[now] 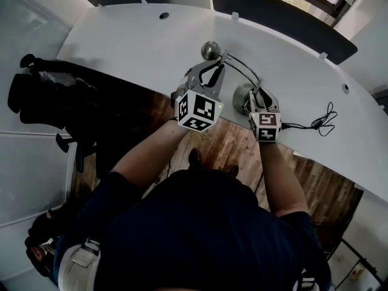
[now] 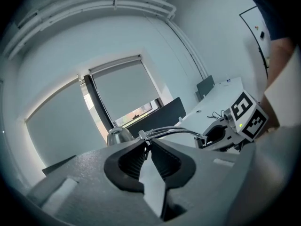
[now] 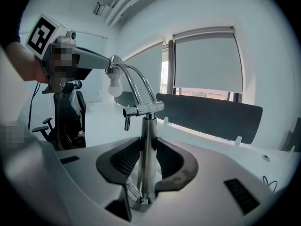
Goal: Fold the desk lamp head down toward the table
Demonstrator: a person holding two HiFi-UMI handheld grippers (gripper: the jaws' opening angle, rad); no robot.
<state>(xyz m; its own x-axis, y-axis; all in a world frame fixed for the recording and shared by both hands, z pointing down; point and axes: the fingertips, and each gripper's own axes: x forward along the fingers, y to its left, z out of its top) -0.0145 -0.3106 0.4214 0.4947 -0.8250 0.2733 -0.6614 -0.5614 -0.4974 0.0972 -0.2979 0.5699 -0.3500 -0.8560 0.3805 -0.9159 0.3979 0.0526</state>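
A chrome desk lamp stands on the white desk (image 1: pixel 133 47). Its round base (image 1: pixel 241 94) is near the front edge, and its dome head (image 1: pixel 210 50) reaches out to the left on thin curved arm rods (image 1: pixel 242 68). My left gripper (image 1: pixel 212 66) is shut on those rods just behind the head, as the left gripper view shows at the jaw tips (image 2: pixel 145 144), with the head (image 2: pixel 118 135) just beyond. My right gripper (image 3: pixel 146 155) is shut on the upright chrome post (image 3: pixel 149 140) above the base. In the right gripper view the bulb (image 3: pixel 115 86) hangs at upper left beside the left gripper (image 3: pixel 111 66).
A black cable (image 1: pixel 319 122) lies coiled on the desk to the right of the lamp. Dark divider panels (image 1: pixel 279 17) stand along the desk's far edge. A black office chair (image 1: pixel 42 96) is on the floor to the left. The person stands at the desk's inner curve.
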